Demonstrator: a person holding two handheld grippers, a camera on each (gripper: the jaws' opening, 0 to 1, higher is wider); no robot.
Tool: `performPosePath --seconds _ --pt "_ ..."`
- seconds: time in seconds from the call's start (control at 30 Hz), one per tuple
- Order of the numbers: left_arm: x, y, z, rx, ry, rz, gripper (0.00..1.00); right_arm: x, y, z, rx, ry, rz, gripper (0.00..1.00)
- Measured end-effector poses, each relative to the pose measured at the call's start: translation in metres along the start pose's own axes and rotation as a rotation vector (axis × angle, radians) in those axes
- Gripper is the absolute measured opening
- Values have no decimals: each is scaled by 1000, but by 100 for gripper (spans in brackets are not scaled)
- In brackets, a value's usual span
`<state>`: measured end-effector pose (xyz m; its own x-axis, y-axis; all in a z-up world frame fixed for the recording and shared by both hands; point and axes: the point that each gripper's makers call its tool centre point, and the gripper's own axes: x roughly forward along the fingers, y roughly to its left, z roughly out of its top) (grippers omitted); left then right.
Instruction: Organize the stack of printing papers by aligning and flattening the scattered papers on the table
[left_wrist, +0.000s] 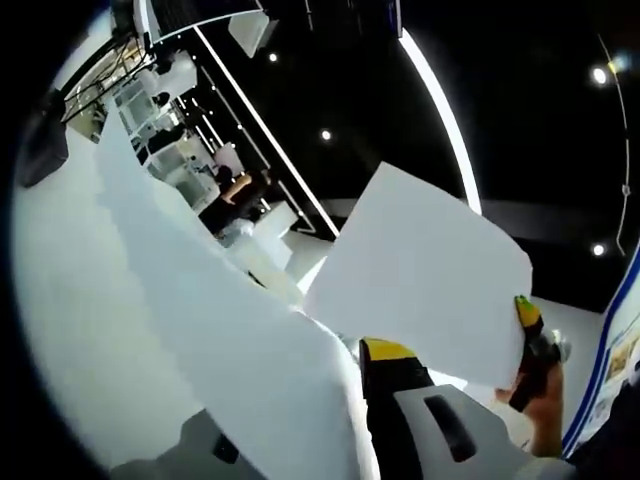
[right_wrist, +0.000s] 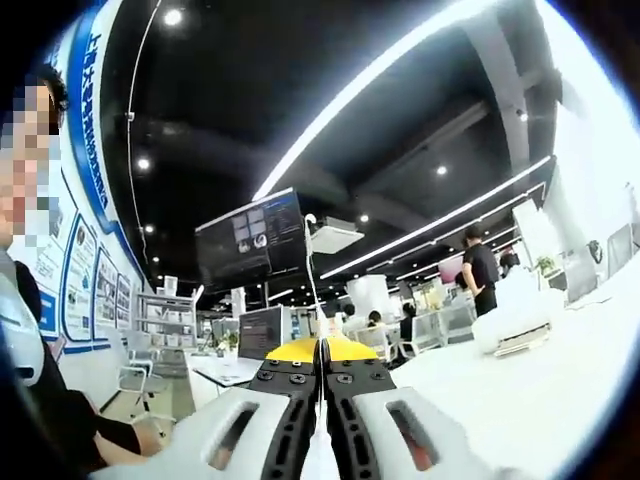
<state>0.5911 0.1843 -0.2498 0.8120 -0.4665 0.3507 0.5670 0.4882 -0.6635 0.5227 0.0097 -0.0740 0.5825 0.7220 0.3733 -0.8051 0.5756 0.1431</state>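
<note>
Above the white table (right_wrist: 520, 400), both grippers lift flat white printing sheets: left gripper (left_wrist: 385, 365) pinches one sheet (left_wrist: 200, 300); right gripper (right_wrist: 322, 362) clamps another sheet (left_wrist: 420, 270). Lower both together, edges matched.

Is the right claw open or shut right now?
Shut: in the right gripper view the right claw has its jaws pressed together, a thin white paper edge pinched between them.

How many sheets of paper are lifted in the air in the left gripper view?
2. One big curved sheet runs from the upper left down beside the left hand-held gripper. One flat sheet is at centre right, held by the right hand-held gripper. More sheets may hide behind.
</note>
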Motion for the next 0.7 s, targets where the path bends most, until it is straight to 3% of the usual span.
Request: performPosePath --seconds 0.33,0.7 --pt "0 0 0 1 0 0 17 3 7 5 106 -34 38 0" --pt "0 -1 -1 2 3 -2 18 0 -23 -17 144 -22 -52 0"
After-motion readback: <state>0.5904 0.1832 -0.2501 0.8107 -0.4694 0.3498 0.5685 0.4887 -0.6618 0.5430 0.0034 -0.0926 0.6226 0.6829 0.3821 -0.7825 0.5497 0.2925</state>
